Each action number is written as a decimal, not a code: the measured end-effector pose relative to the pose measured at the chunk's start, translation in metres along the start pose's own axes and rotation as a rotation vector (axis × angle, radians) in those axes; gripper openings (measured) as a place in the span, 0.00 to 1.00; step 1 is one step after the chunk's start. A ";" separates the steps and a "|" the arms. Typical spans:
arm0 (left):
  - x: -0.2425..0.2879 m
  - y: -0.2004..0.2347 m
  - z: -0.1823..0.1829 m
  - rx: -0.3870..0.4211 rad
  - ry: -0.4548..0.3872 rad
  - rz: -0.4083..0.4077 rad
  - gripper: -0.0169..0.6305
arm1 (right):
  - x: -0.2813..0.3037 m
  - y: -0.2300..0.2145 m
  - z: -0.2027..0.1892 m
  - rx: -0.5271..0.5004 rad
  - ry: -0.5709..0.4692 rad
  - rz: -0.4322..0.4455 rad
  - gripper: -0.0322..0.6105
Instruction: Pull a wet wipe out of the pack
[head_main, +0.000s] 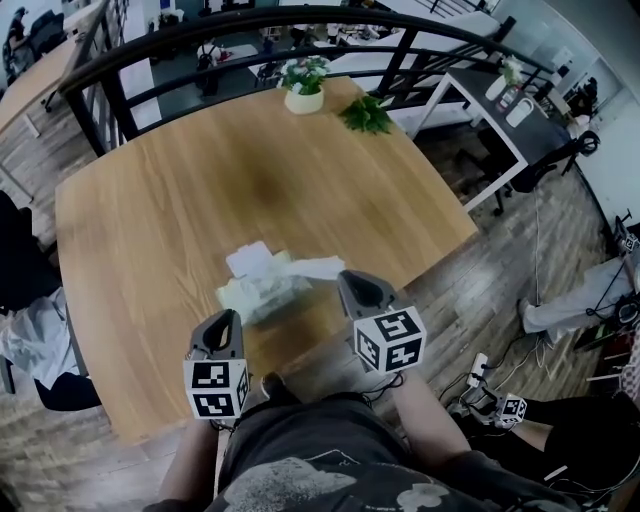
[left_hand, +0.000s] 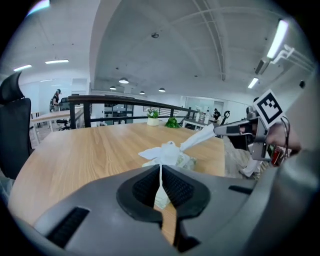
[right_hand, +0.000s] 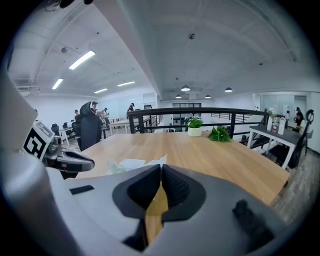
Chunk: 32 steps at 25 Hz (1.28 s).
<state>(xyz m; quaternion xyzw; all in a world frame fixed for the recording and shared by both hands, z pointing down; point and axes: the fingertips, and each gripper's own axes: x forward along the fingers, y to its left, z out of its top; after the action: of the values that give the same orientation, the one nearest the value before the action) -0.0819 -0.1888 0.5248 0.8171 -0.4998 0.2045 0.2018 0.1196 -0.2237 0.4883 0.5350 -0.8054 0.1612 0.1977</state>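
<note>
Mid-pull, looks like: pack (head_main: 262, 292) is pinched by the left gripper (head_main: 228, 316); wipe (head_main: 315, 267) is clamped in the right gripper (head_main: 346, 276); a longer pull is probably needed.

The left gripper (head_main: 227, 316) and right gripper (head_main: 352, 278) are smooth grey shells tapering to jaws lined with black ribbed pads (left_hand: 178, 188). Each carries a white cube (head_main: 216, 388) printed with black square markers. The person wears a dark grey garment (head_main: 320, 468) with a pale print.

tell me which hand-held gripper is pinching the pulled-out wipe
The right hand-held gripper: its shut jaws pinch the end of the wet wipe stretched from the pack. The left hand-held gripper appears shut on the pack's near edge instead.
</note>
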 end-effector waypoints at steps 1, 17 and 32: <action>-0.001 -0.003 0.000 0.008 -0.002 0.002 0.06 | -0.002 0.000 -0.001 0.003 -0.006 0.007 0.10; -0.044 -0.037 -0.005 -0.086 -0.057 0.067 0.06 | -0.055 0.022 -0.008 -0.017 -0.084 0.126 0.10; -0.086 -0.072 -0.019 -0.074 -0.076 0.065 0.06 | -0.118 0.036 -0.037 -0.028 -0.075 0.155 0.10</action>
<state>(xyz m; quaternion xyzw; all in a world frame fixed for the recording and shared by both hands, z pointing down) -0.0555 -0.0853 0.4853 0.7996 -0.5406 0.1611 0.2061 0.1325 -0.0990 0.4607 0.4740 -0.8533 0.1447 0.1619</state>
